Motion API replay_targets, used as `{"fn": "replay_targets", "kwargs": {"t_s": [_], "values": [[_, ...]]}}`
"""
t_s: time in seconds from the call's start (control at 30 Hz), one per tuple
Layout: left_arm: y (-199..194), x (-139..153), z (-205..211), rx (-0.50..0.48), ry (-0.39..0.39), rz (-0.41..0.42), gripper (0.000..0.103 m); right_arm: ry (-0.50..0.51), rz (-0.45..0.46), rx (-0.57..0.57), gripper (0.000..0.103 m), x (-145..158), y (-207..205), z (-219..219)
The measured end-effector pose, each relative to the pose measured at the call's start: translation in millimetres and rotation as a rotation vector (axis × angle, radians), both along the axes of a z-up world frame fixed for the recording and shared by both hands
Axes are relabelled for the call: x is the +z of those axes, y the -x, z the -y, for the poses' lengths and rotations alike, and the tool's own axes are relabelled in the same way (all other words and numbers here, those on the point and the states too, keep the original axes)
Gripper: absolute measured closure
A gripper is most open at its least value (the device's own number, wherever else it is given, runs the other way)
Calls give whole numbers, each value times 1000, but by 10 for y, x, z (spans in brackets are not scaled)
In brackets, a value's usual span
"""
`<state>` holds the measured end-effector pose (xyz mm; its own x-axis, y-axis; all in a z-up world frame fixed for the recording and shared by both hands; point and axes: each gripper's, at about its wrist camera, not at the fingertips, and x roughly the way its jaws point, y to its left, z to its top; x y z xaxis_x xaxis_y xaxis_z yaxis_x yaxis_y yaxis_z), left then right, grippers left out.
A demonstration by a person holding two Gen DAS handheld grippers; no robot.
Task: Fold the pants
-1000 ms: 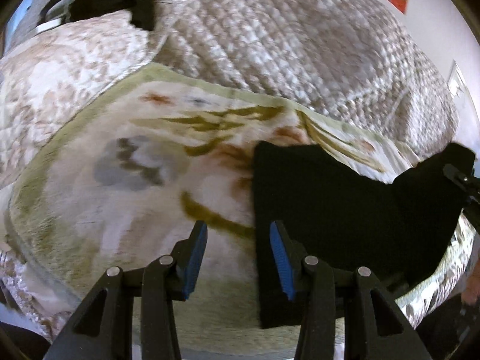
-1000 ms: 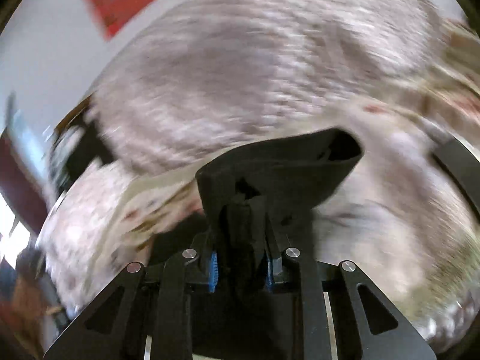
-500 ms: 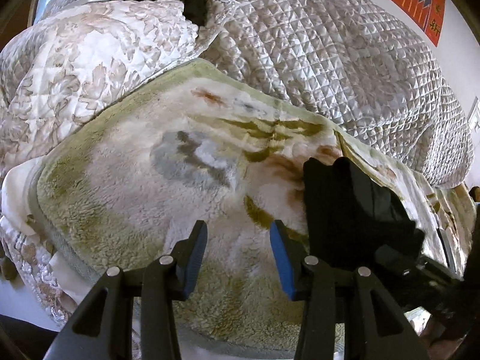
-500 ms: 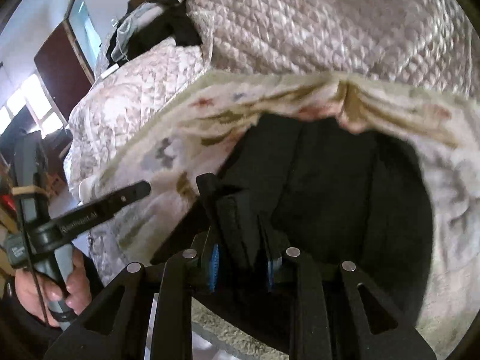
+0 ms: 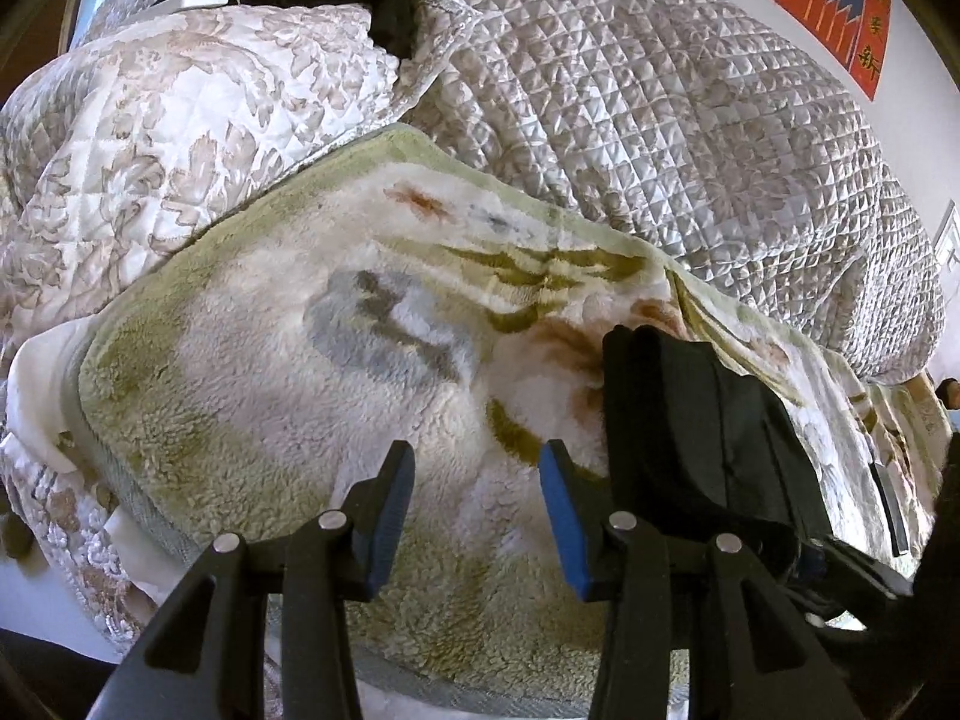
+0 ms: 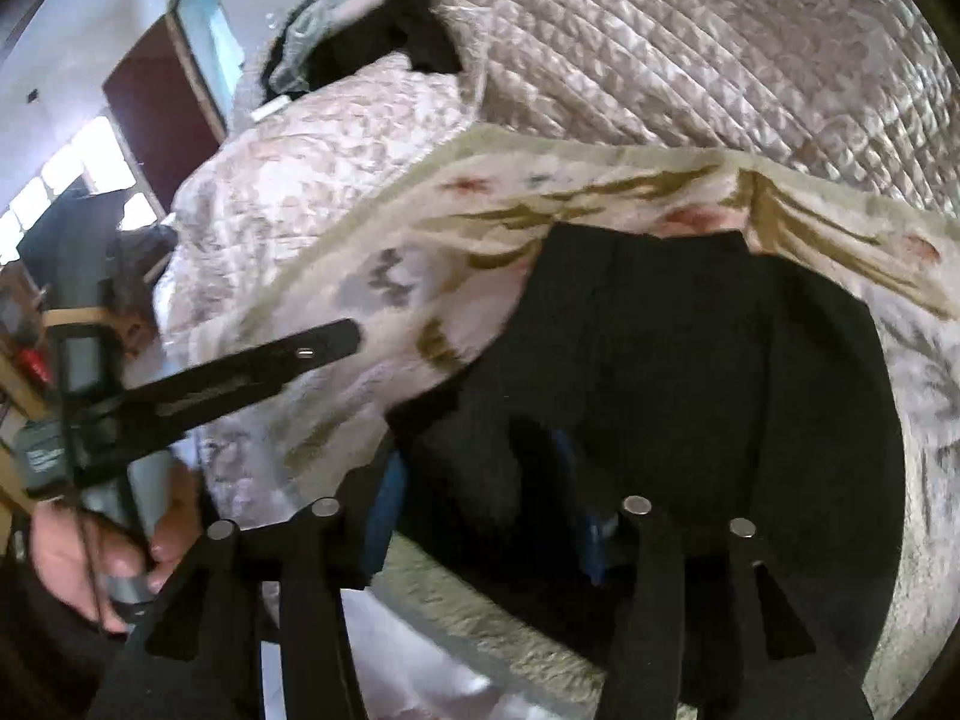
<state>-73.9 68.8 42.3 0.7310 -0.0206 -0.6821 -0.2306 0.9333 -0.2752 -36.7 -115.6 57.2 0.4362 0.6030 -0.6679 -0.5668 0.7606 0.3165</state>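
Black pants (image 6: 690, 360) hide the right tongs' (image 6: 486, 492) blue pads.

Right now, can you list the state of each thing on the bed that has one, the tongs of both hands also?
black pants: folded into a bundle, lying on the fleece blanket.
fleece blanket: spread flat on the bed.
left tongs: open, empty, beside the pants.
right tongs: have just been opening; a fold of the pants lies loose between them.
quilts: bunched up behind.
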Motion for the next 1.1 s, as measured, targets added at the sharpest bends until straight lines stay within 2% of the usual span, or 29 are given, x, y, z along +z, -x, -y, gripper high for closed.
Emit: {"fn": "replay_targets", "kwargs": {"t_s": [0.13,0.27,0.3,0.33,0.37,0.43,0.5,0.57,0.67,0.73,0.83,0.87,0.9,1.0,1.1], "values": [[-1,0,19,-10,-10,4,57,-71,68,-36,54,210,135,229],[7,54,110,-41,-25,26,57,-33,90,-206,56,190,168,662],[10,72,146,-55,-26,32,57,-6,84,-246,61,151,162,728],[11,94,195,-75,-24,40,57,20,69,-282,74,89,146,790],[14,121,251,-96,-24,49,57,50,18,-314,80,-41,107,856],[17,186,396,-149,-24,69,57,66,-60,-298,81,-209,60,863],[14,260,560,-209,-26,89,57,60,-36,-268,81,-159,89,813],[-8,318,717,-255,-30,102,57,19,-59,-228,81,-106,56,794],[-48,352,904,-312,-18,100,57,3,-40,-242,81,-5,11,863],[-90,288,990,-335,-21,71,57,-17,-31,-286,81,47,-56,994],[-179,41,1036,-341,-54,-45,57,75,-121,-330,83,-154,-217,1121],[-180,-23,1028,-338,-69,-67,57,49,-138,-332,87,-185,-242,1183],[-159,-43,1016,-343,-75,-60,56,9,-140,-340,87,-154,-249,1244],[-159,-5,967,-333,-83,-67,56,67,-70,-380,86,-7,-328,1295],[-267,60,940,-315,-95,-74,56,43,-72,-375,86,74,-536,1334]]}}
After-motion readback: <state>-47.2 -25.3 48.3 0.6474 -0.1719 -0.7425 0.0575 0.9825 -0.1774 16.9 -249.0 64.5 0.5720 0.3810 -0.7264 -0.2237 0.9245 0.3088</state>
